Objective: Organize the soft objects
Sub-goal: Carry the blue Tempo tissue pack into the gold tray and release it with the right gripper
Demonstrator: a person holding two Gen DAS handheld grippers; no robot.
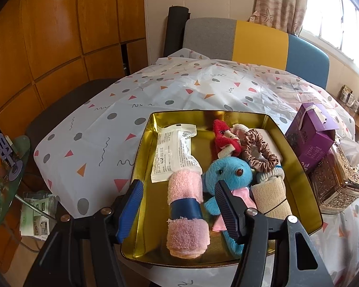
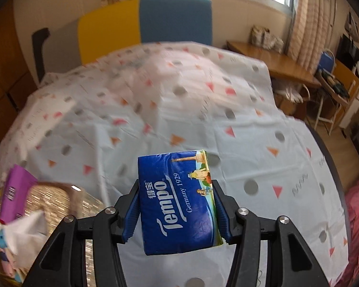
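Wooden cabinet panels filled the wall from nine to eleven o'clock in the left wrist view, and a chair (image 1: 258,43) in grey, yellow and blue bands stood at twelve behind a table draped in a white tablecloth (image 1: 155,91) printed with triangles and dots. On the cloth sat a gold tray (image 1: 141,167), and your left gripper (image 1: 177,208) hung over its near half with its blue-padded jaws spread wide, clasping nothing. Between those jaws lay a rolled pink towel (image 1: 186,215) with a blue band around it. Just beside it, at three o'clock, lay a blue plush toy (image 1: 229,174), partly hidden by your gripper's inner finger. Toward twelve rested a white sealed packet (image 1: 174,153), a red plush toy (image 1: 225,138) and a tan scrunchie (image 1: 258,155); a beige rolled cloth (image 1: 272,198) lay at the tray's three o'clock side. Outside the tray at two o'clock, a purple box (image 1: 311,136) leaned on an ornate gold tissue box (image 1: 337,181).

In the right wrist view, your right gripper (image 2: 177,210) pinched a blue Tempo tissue pack (image 2: 179,201) between both pads, holding it above the tablecloth. That view was blurred at its eight o'clock edge.
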